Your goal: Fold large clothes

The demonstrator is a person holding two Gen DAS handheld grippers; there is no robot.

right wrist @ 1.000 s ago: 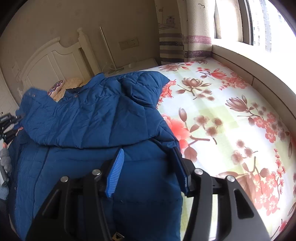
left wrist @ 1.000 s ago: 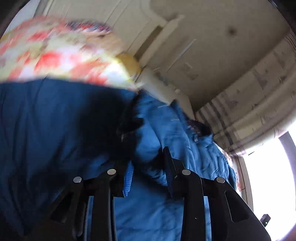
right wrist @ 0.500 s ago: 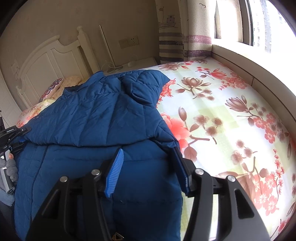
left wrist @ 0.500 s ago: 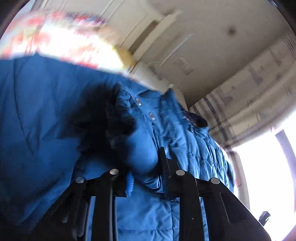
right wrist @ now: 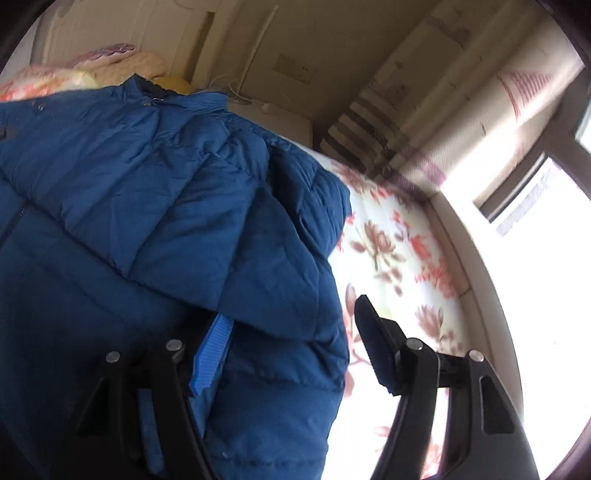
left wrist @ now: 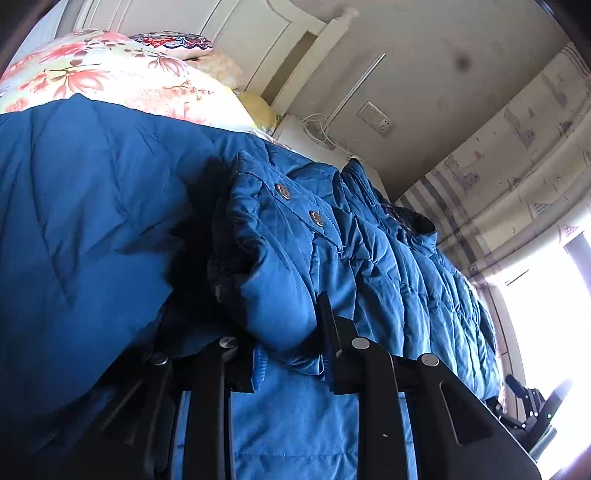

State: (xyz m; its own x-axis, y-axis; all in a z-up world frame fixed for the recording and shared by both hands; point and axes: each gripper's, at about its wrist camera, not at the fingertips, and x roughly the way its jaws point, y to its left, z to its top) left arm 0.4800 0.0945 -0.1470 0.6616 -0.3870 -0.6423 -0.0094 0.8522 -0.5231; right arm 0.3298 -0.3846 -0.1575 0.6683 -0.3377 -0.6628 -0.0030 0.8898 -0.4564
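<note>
A large blue quilted jacket [left wrist: 92,206] lies on a floral bed sheet [left wrist: 110,77]. In the left wrist view a sleeve cuff [left wrist: 273,295] with two snap buttons bulges between the fingers of my left gripper [left wrist: 288,354], which is closed on it. In the right wrist view the jacket [right wrist: 147,206] fills the left side with a sleeve folded across its body. My right gripper [right wrist: 291,339] is open low over the jacket's right edge, one blue-padded finger [right wrist: 212,354] on the fabric, the other over the sheet [right wrist: 399,266].
A white headboard [left wrist: 229,26] and pillows [left wrist: 170,38] stand at the bed's head. A nightstand with cables [left wrist: 314,133] sits beside it. Curtains [left wrist: 517,166] and a bright window [right wrist: 535,258] run along the far side of the bed.
My left gripper has closed further on the sleeve cuff and brought it down against the jacket. My right gripper has dropped low and tilted toward the jacket's right edge, staying open.
</note>
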